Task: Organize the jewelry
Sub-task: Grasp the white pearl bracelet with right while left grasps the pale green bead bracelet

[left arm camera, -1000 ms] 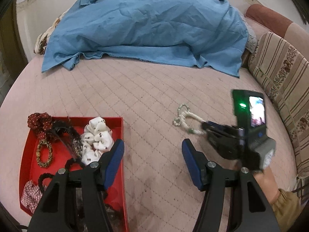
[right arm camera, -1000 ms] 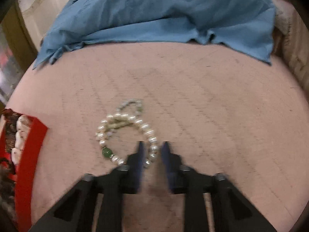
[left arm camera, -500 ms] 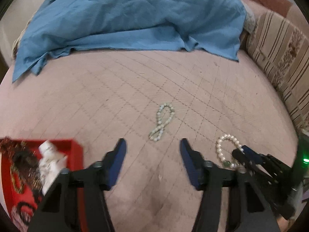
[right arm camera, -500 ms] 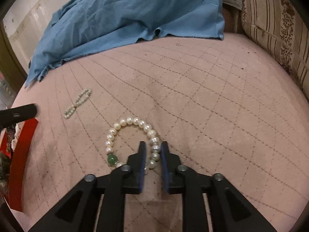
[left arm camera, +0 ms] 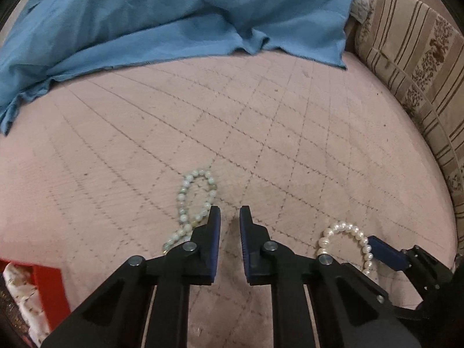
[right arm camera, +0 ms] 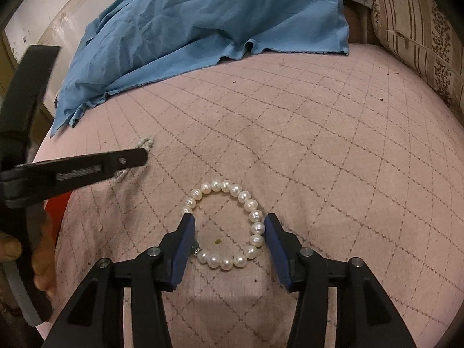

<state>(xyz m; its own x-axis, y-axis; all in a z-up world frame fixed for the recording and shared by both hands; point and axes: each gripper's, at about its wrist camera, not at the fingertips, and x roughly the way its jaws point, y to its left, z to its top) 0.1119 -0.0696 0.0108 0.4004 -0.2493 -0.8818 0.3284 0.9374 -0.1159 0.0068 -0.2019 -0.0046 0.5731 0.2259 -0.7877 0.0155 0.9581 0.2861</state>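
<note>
Both wrist views sit low over the bed (left arm camera: 261, 121), facing the blue sheet (left arm camera: 174, 8). Shared: both bracelets, sheet, cushion (right arm camera: 420, 29).

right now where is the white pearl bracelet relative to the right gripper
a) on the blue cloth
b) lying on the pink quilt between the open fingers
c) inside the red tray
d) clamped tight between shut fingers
b: in the right wrist view the white pearl bracelet lies flat on the pink quilt, with the right gripper spread open around it, one finger at each side.
</note>
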